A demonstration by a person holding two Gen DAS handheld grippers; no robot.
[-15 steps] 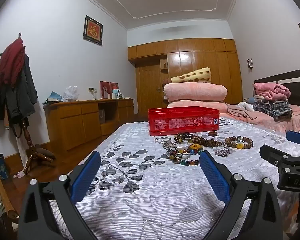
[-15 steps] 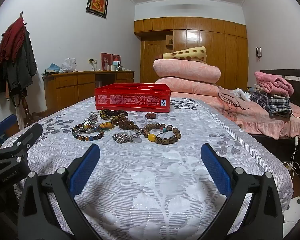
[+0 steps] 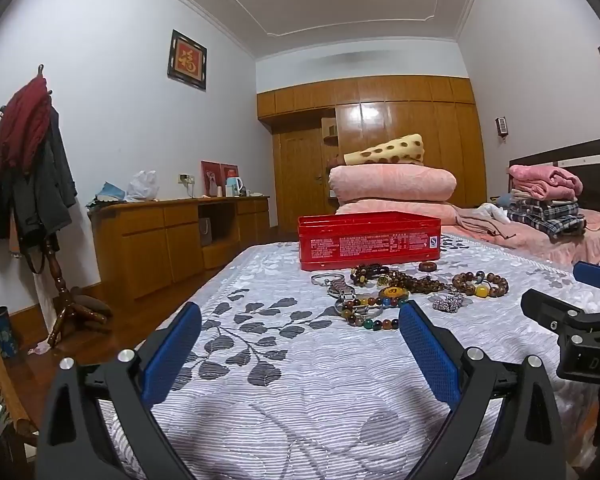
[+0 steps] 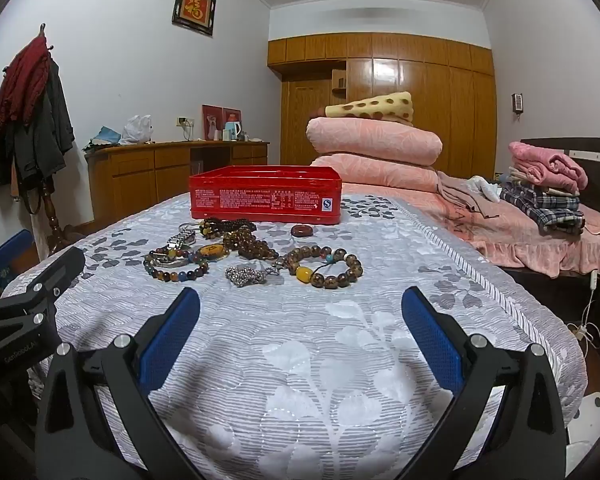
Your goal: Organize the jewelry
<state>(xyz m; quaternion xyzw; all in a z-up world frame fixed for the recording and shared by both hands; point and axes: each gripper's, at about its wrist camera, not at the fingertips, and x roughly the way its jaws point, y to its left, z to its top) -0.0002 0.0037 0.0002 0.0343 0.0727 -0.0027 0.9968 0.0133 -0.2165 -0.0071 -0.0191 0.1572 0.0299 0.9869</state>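
We are holding the left hand-held gripper (image 3: 300,332) and right hand-held gripper (image 4: 300,320) spread wide, empty, at frame bottom. Mid-frame, tangled bead bracelets (image 4: 256,258) are lying on the grey leaf-patterned bedspread (image 4: 300,360), risking snagging neighbours before reaching the red rectangular tin (image 4: 265,199) beyond.

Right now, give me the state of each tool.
Left tool: open, holding nothing.
Right tool: open, holding nothing.

Both views are evenly lit by soft indoor ceiling light — shadows on the bed (image 4: 300,360) are faint. Glare streaks the glossy wardrobe doors (image 3: 374,120). Fisheye distortion bends walls and darkens the corners — focus stays sharp, with slight noise.
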